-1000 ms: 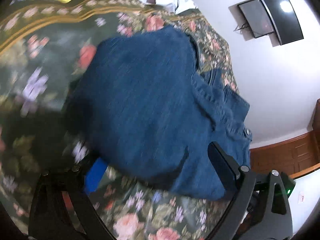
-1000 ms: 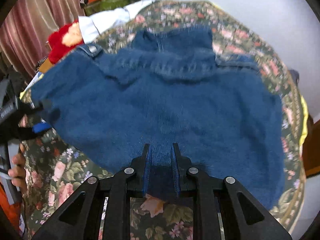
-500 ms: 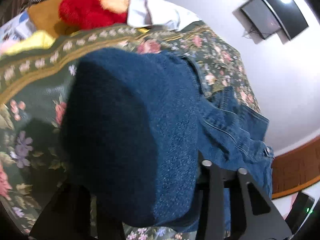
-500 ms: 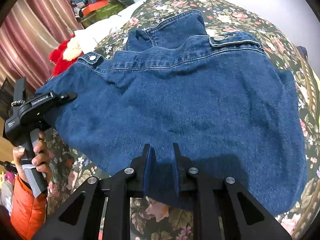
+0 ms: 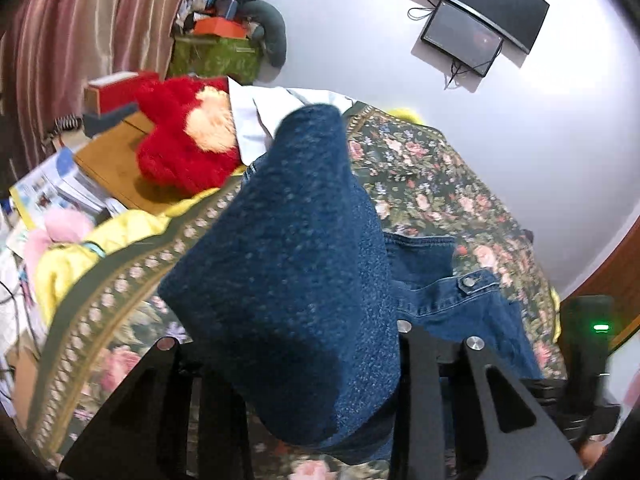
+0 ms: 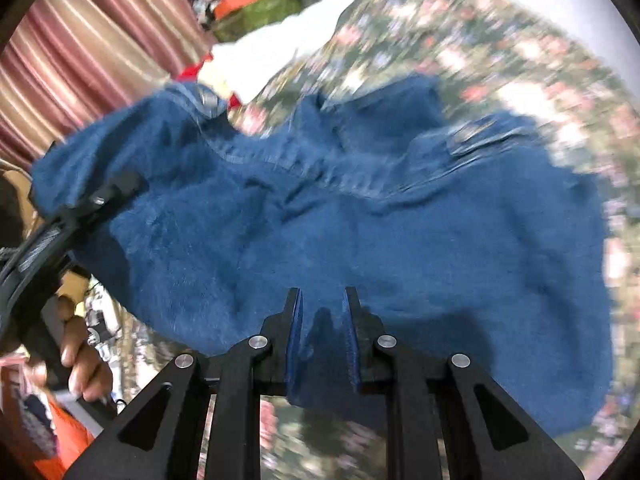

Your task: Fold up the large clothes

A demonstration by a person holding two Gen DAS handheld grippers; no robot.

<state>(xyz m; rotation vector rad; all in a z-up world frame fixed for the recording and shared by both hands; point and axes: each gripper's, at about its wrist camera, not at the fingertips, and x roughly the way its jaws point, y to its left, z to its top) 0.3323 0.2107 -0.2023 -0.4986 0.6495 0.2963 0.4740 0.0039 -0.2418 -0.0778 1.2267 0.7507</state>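
Floral bedspread (image 5: 436, 184) carries the denim jacket (image 6: 360, 232), stretched crosswise between both claws: left gripper (image 5: 304, 360) is closing on its raised side, right gripper (image 6: 322, 320) stays clenched on the near hem.

1 denim jacket (image 5: 288, 264), 2 tongs (image 6: 322, 320) (image 5: 304, 360), 1 red plush toy (image 5: 176, 152), 2 wall screens (image 5: 480, 0)

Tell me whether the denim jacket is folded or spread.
Mostly spread: the denim jacket lies open across the floral bedcover, edges pinched up, no fold laid.
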